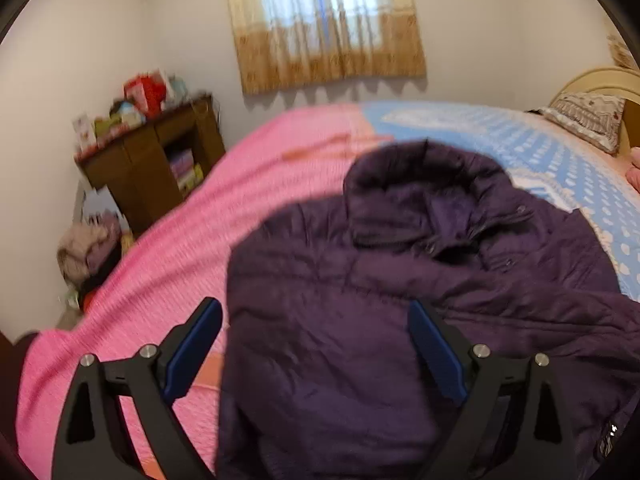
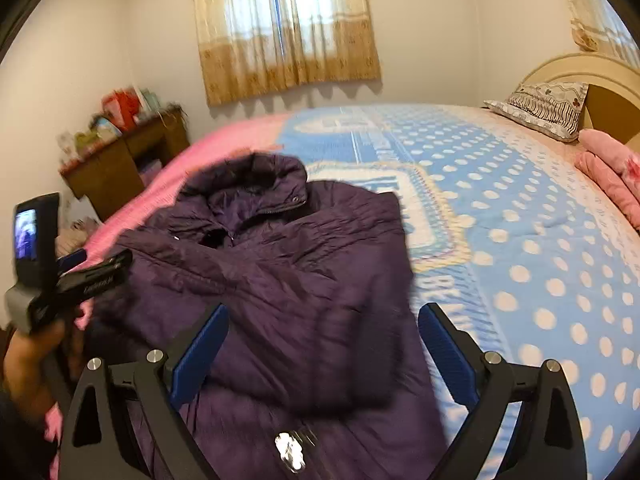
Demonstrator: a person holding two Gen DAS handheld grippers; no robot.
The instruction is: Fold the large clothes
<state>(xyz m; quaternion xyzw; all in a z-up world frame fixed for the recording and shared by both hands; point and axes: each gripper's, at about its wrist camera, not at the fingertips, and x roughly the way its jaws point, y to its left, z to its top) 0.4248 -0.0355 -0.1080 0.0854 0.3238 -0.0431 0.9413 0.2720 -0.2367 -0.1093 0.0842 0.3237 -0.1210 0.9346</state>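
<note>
2 hand-held grippers, left hand-held gripper (image 1: pixel 314 350) and right hand-held gripper (image 2: pixel 322 354), hover with blue-padded jaws spread wide and empty above a dark purple padded jacket (image 2: pixel 280 280) lying partly folded on the bed (image 2: pixel 520 240), its collar pointing toward the curtained window (image 2: pixel 284 28).

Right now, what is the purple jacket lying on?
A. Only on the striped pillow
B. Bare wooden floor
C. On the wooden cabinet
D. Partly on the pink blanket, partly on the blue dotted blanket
D: the purple jacket is spread on the bed, its one side over the pink blanket and its other side over the blue dotted blanket.
</note>
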